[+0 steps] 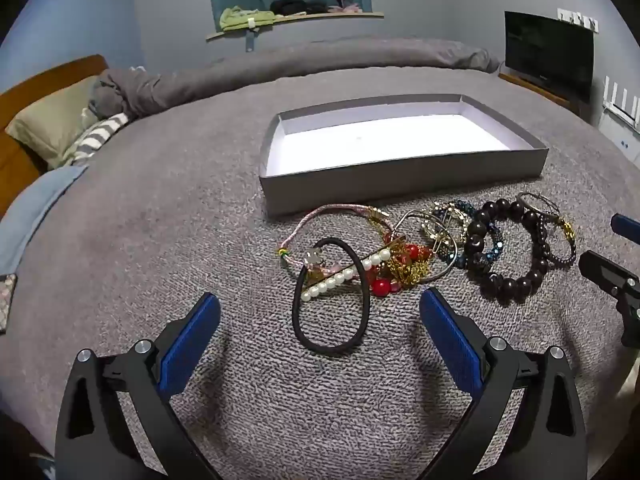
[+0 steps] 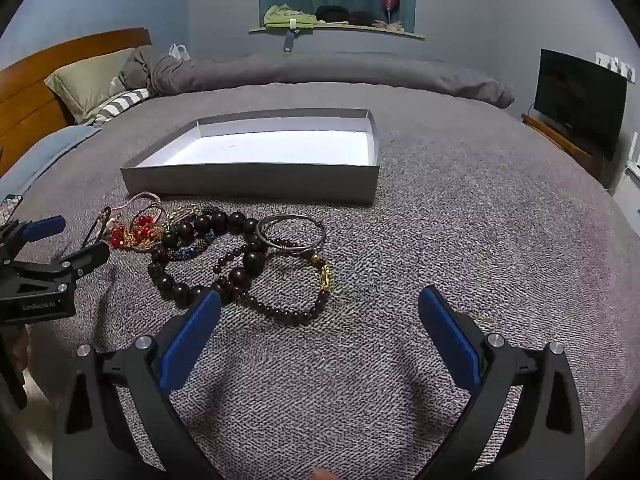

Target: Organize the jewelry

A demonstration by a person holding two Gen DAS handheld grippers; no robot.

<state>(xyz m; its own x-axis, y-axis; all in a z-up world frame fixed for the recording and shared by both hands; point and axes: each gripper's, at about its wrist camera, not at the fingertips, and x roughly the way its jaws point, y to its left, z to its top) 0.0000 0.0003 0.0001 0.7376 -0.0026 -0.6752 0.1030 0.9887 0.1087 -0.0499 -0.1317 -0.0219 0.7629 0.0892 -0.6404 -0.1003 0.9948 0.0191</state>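
A pile of jewelry lies on the grey bed cover in front of a shallow grey box (image 1: 404, 174) with a white inside, which holds nothing. In the left wrist view, a black hair tie (image 1: 331, 296) and a pearl clip (image 1: 346, 276) lie nearest, then red beads (image 1: 382, 286), gold chains and a dark bead bracelet (image 1: 506, 248). My left gripper (image 1: 320, 312) is open just short of the hair tie. My right gripper (image 2: 320, 308) is open near a small bead bracelet with a gold charm (image 2: 296, 300), a silver bangle (image 2: 292, 230) and the grey box (image 2: 256, 184).
The bed has a rolled grey duvet (image 2: 320, 70) behind the box, and pillows (image 2: 92, 80) by the wooden headboard at left. A TV (image 2: 580, 96) stands on a low stand at right. A window shelf (image 2: 336, 26) with clothes is on the far wall.
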